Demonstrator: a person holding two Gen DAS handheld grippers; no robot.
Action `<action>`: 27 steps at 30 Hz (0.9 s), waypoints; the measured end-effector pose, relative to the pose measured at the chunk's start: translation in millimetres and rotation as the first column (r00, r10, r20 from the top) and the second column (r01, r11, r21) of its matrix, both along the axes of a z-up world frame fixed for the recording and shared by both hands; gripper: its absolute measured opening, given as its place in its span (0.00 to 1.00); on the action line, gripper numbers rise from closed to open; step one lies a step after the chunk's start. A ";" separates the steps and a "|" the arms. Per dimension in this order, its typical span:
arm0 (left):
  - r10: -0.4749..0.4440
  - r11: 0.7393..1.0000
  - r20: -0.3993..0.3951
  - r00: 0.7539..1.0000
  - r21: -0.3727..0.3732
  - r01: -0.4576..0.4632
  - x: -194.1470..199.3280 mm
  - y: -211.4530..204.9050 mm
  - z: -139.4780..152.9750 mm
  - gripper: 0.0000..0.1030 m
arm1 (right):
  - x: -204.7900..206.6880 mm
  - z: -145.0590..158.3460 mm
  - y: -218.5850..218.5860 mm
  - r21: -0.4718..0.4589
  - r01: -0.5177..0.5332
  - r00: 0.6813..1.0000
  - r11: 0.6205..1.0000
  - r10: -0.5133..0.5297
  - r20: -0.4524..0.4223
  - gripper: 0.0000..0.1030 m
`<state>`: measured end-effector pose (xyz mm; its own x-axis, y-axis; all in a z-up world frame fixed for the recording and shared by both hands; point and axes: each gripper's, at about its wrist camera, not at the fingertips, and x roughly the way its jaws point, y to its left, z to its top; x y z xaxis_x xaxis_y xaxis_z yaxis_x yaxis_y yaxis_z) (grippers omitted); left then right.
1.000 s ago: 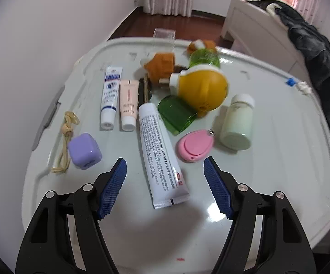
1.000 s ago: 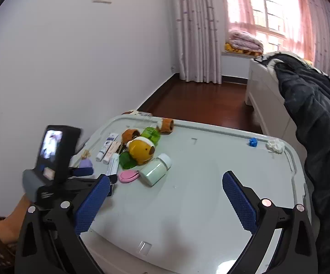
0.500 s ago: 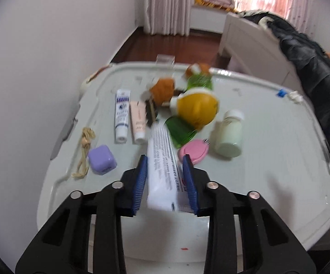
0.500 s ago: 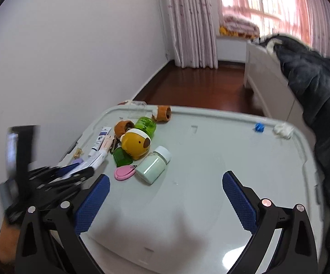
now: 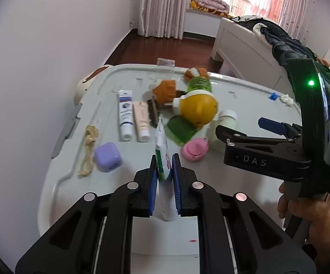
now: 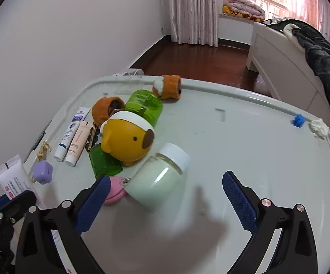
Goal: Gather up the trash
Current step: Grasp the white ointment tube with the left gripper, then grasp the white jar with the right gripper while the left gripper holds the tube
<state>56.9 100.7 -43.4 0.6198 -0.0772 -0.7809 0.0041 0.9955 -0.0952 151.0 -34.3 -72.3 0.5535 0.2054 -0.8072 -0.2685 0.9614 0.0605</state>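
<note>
My left gripper point(image 5: 165, 163) is shut on a large white printed tube point(image 5: 163, 157) and holds it edge-on, off the grey-white plastic tabletop point(image 5: 123, 196). In the right wrist view the same tube point(image 6: 11, 178) sticks up at the lower left from the left gripper point(image 6: 5, 202). My right gripper point(image 6: 166, 180) is open and low over the table. A pale green jar with a white cap point(image 6: 159, 179) lies on its side just ahead, in the gap between its fingers, and the pads are clear of it. The right gripper point(image 5: 237, 125) also shows by the jar point(image 5: 223, 125).
Around the jar lie a pink coin purse point(image 6: 113, 194), a yellow dog-shaped container point(image 6: 128, 139), green bottles point(image 6: 145, 106), two small tubes point(image 5: 133, 116), a purple cube point(image 5: 107, 157) and a beige cord point(image 5: 88, 146). A blue bit point(image 6: 298, 120) and a white wad point(image 6: 318, 126) sit at the far right edge.
The left gripper closed on the white tube, lifted it from the table and turned it on edge. The right gripper dropped and moved in toward the pale green jar.
</note>
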 end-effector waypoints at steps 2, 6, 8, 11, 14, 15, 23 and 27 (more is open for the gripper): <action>-0.001 1.000 -0.009 1.000 -0.002 0.001 -0.5 4.9 -2.8 0.13 | -0.6 0.0 3.6 0.008 -0.009 1.000 1.000 0.009 -0.001 0.95; 0.001 0.999 -0.097 0.995 -0.035 -0.005 4.0 11.5 -22.2 0.39 | -6.3 5.1 7.1 -0.011 -0.029 0.999 1.000 0.030 0.019 0.95; 0.001 0.999 -0.111 0.994 -0.045 -0.006 3.2 12.3 -30.0 0.45 | -9.6 9.4 5.6 -0.013 -0.040 0.999 0.999 0.040 0.027 0.95; -0.006 1.000 -0.132 0.991 -0.019 0.003 4.1 8.4 -38.6 0.46 | -11.5 15.5 0.5 -0.019 -0.044 0.998 0.999 0.045 0.046 0.95; 0.017 0.999 -0.158 0.987 -0.035 -0.022 9.1 10.9 -48.6 0.53 | -11.7 20.1 -7.2 -0.022 -0.033 0.998 0.999 0.034 0.057 0.95; 0.028 0.999 -0.153 0.988 -0.026 -0.032 10.8 10.7 -47.6 0.60 | -11.1 21.7 -9.8 -0.019 -0.027 0.998 0.999 0.028 0.058 0.95; 0.023 0.999 -0.106 0.994 -0.021 -0.026 7.7 8.3 -45.5 0.22 | -9.4 21.2 -14.5 -0.038 -0.015 0.998 0.999 0.017 0.060 0.95; 0.009 1.000 -0.013 1.000 0.003 -0.009 -2.5 9.0 -19.4 0.22 | -5.6 12.5 -16.7 -0.045 -0.001 0.999 0.999 0.003 0.040 0.95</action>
<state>54.4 109.6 -62.8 0.6100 -0.0695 -0.7894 -0.0064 0.9957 -0.0926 145.4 -51.0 -59.8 0.5852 0.1702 -0.7929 -0.2716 0.9624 0.0061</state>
